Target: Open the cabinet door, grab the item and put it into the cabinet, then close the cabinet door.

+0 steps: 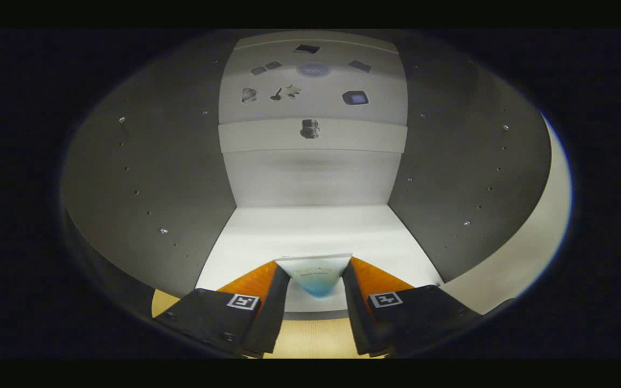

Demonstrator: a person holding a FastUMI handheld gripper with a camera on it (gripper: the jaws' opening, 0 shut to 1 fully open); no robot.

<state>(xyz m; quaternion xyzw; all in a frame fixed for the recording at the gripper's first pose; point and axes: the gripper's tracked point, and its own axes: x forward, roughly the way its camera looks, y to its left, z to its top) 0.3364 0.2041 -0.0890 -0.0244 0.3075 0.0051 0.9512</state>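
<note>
Currently the gripper (315, 280), low centre of frame, has both fingers pressed on one flat white packet with a blue lower edge (315, 274), held over the front lip of the smooth white cabinet floor (310, 229). Left and right: two grey side panels (149, 178), matte, dotted with peg holes. Upper centre: one pale shelf edge (267, 137).

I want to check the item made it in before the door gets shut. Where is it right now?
In the gripper view the item is clamped between the gripper fingers, over the front edge of the cabinet floor.
</note>
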